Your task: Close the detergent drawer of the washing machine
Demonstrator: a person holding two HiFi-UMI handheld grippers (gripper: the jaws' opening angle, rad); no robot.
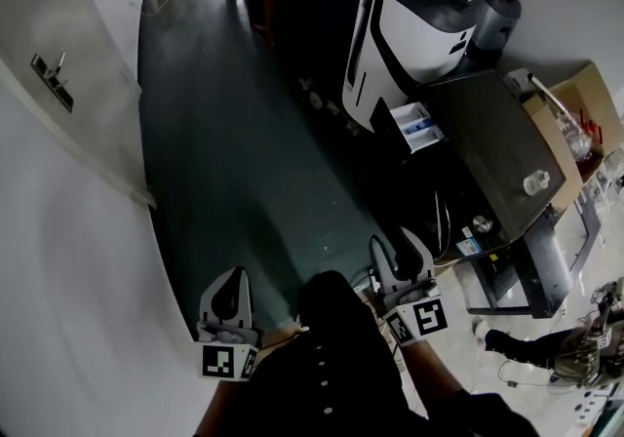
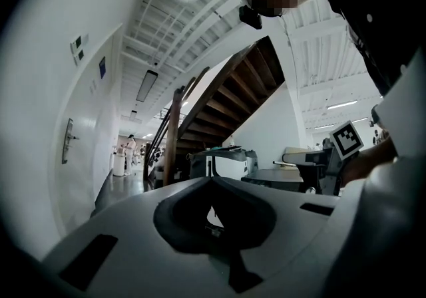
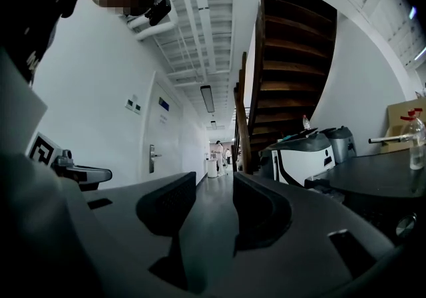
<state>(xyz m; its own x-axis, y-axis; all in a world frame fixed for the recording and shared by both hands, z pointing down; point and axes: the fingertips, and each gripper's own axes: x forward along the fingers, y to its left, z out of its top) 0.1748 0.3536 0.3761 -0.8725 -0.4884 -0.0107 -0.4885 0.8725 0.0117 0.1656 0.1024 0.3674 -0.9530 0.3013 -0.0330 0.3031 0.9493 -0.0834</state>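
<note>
In the head view the washing machine (image 1: 502,147) stands at the right, dark-topped. Its white and blue detergent drawer (image 1: 417,126) sticks out towards the corridor. Both grippers are low in that view, near the person's body and well short of the machine. The left gripper (image 1: 234,277) has its jaws together with nothing between them (image 2: 213,180). The right gripper (image 1: 392,248) is open and empty (image 3: 214,187), and points level down the corridor. From the right gripper view the machine's dark top (image 3: 383,173) lies ahead to the right.
A white and black machine (image 1: 405,35) stands just beyond the washer, under a dark staircase (image 3: 286,57). A cardboard box (image 1: 585,99) sits at the far right. A white door with a handle (image 1: 49,79) is on the left wall. People (image 3: 218,153) stand far down the corridor.
</note>
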